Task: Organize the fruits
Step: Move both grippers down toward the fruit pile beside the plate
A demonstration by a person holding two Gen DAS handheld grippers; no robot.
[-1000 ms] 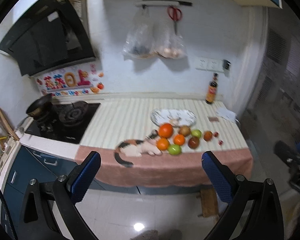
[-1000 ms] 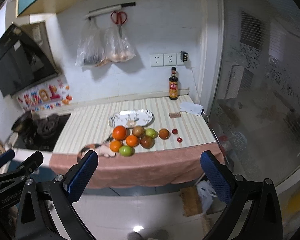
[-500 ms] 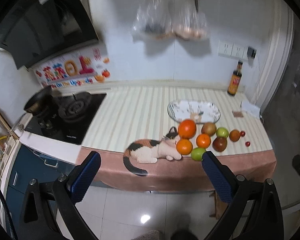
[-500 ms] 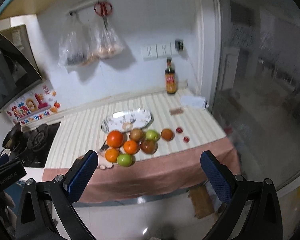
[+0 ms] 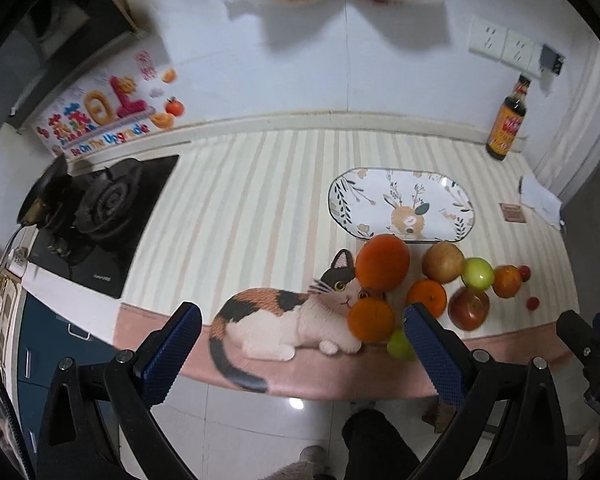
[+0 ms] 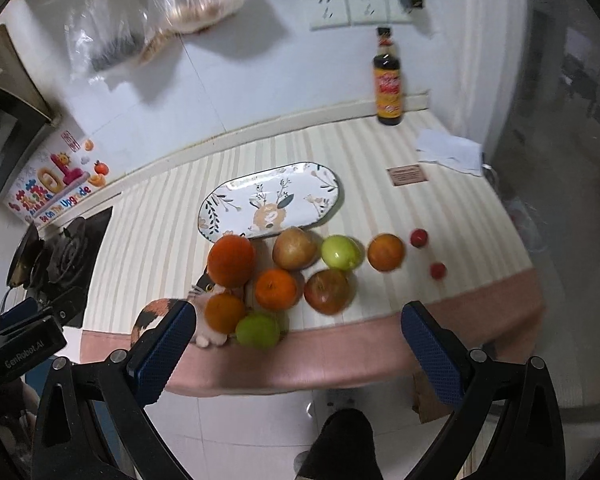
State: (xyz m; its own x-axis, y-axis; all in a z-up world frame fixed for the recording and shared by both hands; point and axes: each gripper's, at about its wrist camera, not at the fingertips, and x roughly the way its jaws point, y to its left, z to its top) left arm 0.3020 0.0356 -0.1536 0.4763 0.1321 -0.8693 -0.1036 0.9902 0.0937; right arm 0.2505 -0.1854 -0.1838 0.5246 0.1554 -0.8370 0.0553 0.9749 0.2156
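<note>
Orange fruits (image 6: pixel 275 289) beside oval plate (image 6: pixel 236 200)

An oval ceramic plate with a leaf-and-deer print (image 6: pixel 270 200) is set on the striped surface (image 6: pixel 148 248), behind a cluster of fruit. The large orange (image 6: pixel 231 260) lies at the cluster's left, touching the plate's front rim; a brownish pear (image 6: pixel 295 249), a green apple (image 6: pixel 341 252) and a small orange (image 6: pixel 385 252) are ranged to its right. Two small red cherry tomatoes (image 6: pixel 419 237) are placed rightmost. A dark glass sauce bottle (image 6: pixel 388 80) stands at the back right, against the wall. A black gas hob (image 5: pixel 100 220) is set at the far left.
</note>
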